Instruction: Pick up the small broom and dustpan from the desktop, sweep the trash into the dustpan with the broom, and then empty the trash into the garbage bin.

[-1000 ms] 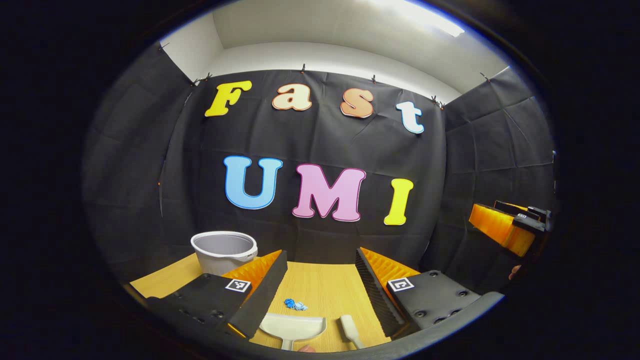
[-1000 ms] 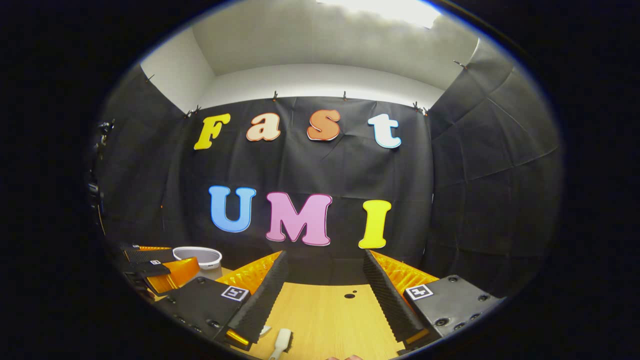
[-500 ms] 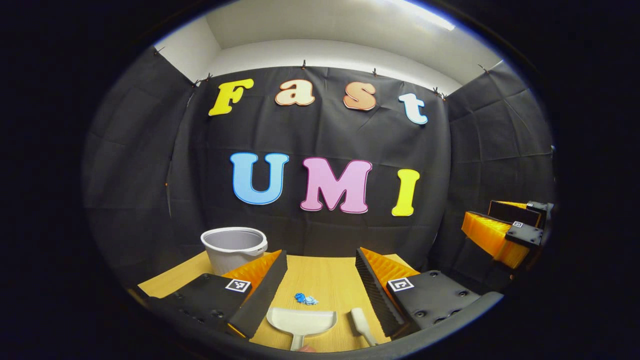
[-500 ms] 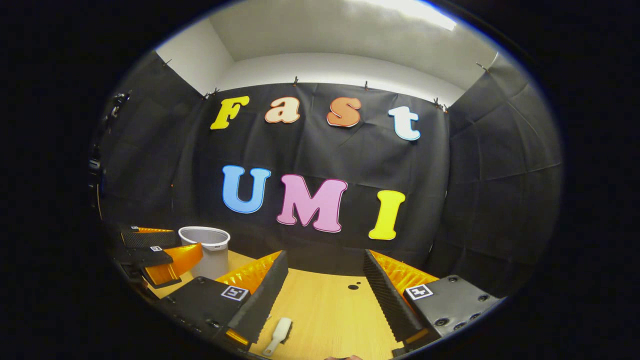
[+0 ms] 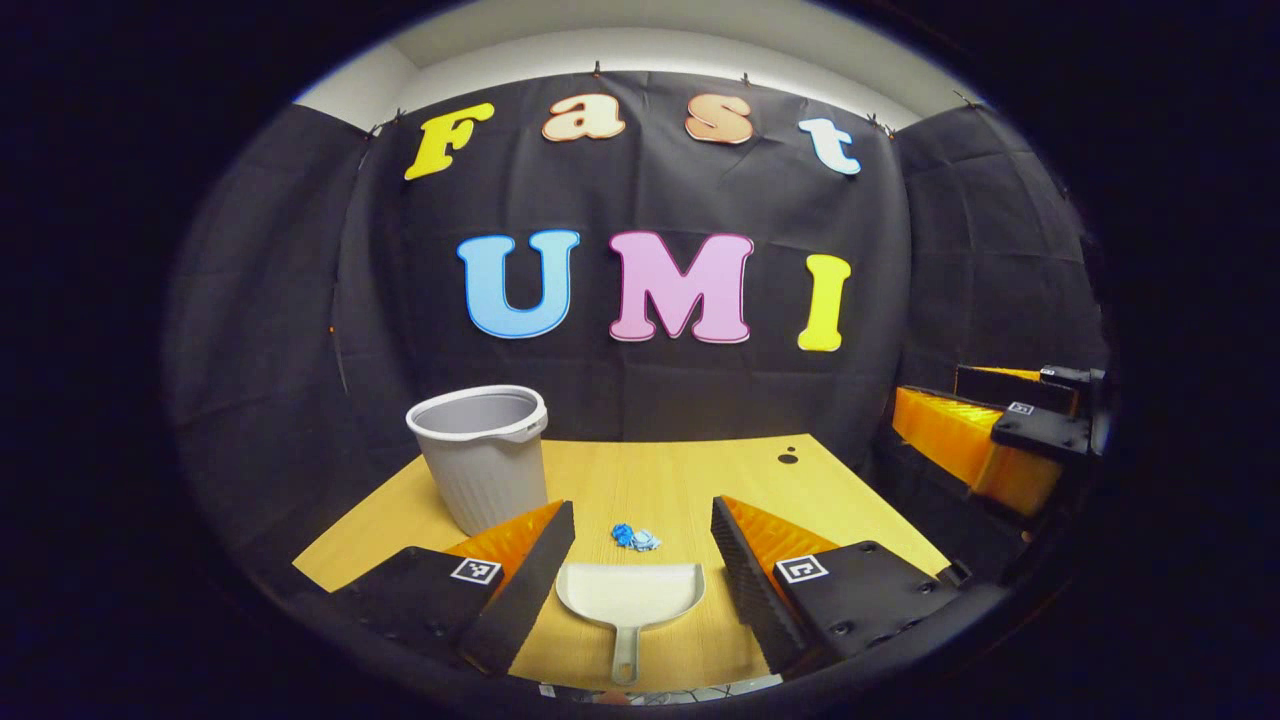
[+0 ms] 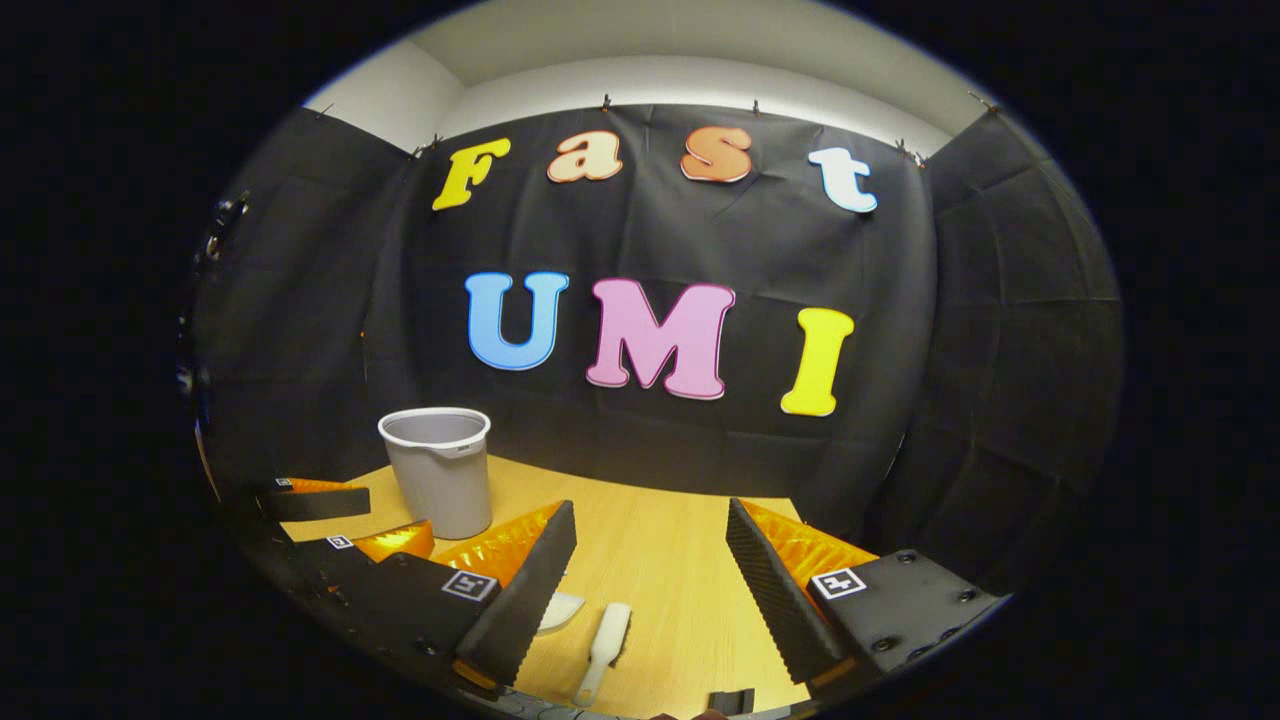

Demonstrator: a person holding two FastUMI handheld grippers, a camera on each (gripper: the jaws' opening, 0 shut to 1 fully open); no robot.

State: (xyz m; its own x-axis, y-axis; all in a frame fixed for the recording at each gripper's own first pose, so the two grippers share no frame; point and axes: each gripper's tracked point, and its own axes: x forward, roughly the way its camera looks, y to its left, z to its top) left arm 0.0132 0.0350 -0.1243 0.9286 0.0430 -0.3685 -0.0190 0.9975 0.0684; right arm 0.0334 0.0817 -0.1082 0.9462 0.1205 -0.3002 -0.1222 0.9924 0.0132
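Right now I am seeing the dustpan [image 5: 632, 592] lying flat on the wooden desktop [image 5: 690, 480], framed between my left gripper [image 5: 640, 560]'s two fingers, handle toward me and mouth facing away. Just past its mouth the small blue scrap of trash [image 5: 636, 538] is sitting, still between the finger lines but beyond the tips. Ahead of my left finger the grey garbage bin [image 5: 484, 456] is standing upright. My left fingers are spread wide, gripping nothing. Off beyond my right finger the other gripper is hanging above the desk's edge.

In the right gripper view the small broom [image 6: 604, 640] is lying between my right gripper [image 6: 650, 570]'s fingers, closer to the left one, handle toward me. Those fingers are also spread wide and holding nothing, with the bin beyond the left finger
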